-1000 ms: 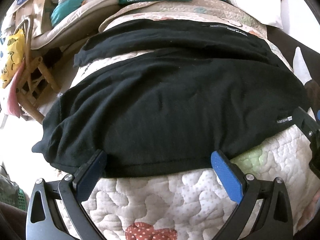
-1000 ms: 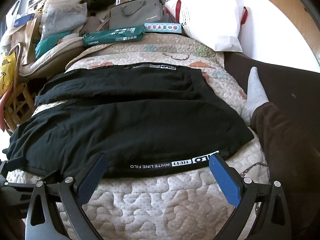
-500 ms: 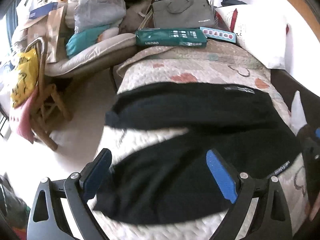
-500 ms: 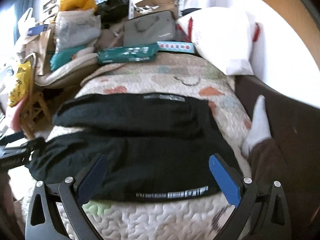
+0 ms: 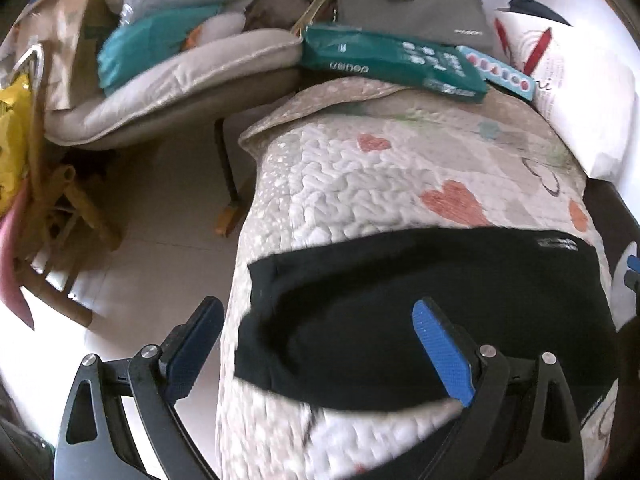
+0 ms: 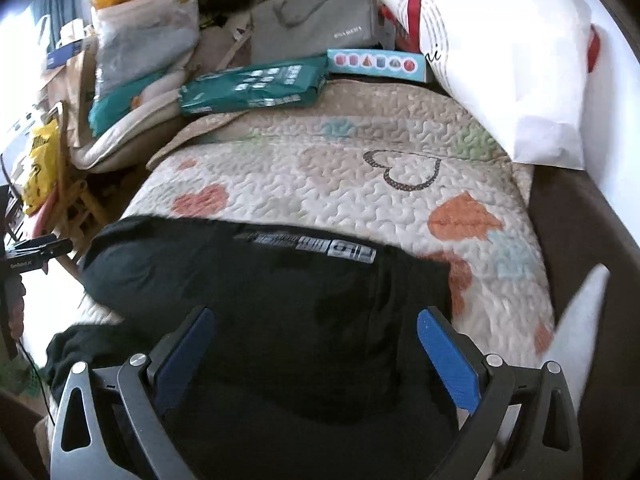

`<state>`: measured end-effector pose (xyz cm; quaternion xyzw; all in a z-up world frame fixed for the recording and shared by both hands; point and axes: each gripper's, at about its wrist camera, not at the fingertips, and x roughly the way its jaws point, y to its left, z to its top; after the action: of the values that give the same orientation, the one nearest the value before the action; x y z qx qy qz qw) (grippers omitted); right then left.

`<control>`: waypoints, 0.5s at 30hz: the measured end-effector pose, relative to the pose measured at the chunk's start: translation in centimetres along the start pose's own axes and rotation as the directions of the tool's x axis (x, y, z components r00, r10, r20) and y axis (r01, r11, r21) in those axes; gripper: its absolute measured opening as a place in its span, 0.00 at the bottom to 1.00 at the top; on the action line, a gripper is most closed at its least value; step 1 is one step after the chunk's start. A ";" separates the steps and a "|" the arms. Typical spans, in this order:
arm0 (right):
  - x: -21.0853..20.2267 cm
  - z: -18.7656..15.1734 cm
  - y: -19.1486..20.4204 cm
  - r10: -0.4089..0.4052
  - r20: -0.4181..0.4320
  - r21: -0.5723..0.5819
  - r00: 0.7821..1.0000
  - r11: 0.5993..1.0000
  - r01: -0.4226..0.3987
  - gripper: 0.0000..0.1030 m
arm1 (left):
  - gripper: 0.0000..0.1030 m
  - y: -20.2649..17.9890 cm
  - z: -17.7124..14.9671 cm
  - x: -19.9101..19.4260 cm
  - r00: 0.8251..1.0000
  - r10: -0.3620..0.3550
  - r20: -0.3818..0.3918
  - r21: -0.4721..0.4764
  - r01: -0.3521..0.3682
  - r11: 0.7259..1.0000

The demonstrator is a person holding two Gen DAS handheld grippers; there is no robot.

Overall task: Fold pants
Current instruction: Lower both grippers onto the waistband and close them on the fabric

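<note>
The near edge of the pants [image 5: 400, 320] is smeared by motion blur in the left wrist view, and the quilt [image 5: 280, 420] below it is blurred too. In the right wrist view the pants' lower part is cut off by the frame, and the waistband lettering [image 6: 312, 246] cannot be read.

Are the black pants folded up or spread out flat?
Folded, at least partly. The black pants lie doubled on the quilt, one layer over another, the white lettering now on the far edge. How neat the fold is, cannot tell.
</note>
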<state>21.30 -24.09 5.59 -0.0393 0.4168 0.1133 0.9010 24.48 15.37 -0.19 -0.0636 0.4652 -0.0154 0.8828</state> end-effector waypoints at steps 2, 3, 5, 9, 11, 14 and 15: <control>1.8 1.1 -0.7 0.017 -0.009 0.003 1.000 1.000 -0.017 0.99 | 0.93 0.3 0.9 1.5 1.000 -0.009 -0.013 0.002 0.009 1.000; 2.9 1.9 -1.0 0.026 -0.014 -0.003 1.000 1.000 -0.026 0.99 | 0.93 0.5 1.5 2.4 1.000 -0.014 -0.015 0.008 0.014 1.000; 4.5 2.9 -1.4 0.051 -0.029 -0.020 0.998 0.998 -0.052 0.99 | 0.93 0.8 2.4 3.8 0.999 -0.025 -0.024 0.018 0.026 0.999; 7.7 4.6 -2.1 0.057 -0.056 -0.065 0.997 0.996 -0.061 0.98 | 0.93 1.0 3.5 6.2 0.998 -0.034 -0.052 0.053 0.036 0.998; 9.1 5.2 -2.6 0.059 -0.069 -0.074 0.996 0.995 -0.064 0.97 | 0.93 0.8 3.8 7.1 0.996 -0.040 -0.074 0.074 0.046 0.996; 11.0 5.8 -3.1 0.069 -0.092 -0.082 0.993 0.994 -0.077 0.96 | 0.93 0.2 4.1 8.4 0.992 -0.060 -0.108 0.120 0.073 0.990; 11.7 5.9 -3.3 0.077 -0.100 -0.083 0.992 0.993 -0.085 0.96 | 0.93 -0.3 4.1 8.8 0.990 -0.072 -0.124 0.136 0.089 0.987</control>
<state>33.82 -24.31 0.50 -0.0671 0.4559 0.1658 0.8719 32.85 14.75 -5.11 -0.0188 0.5118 -0.0879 0.8544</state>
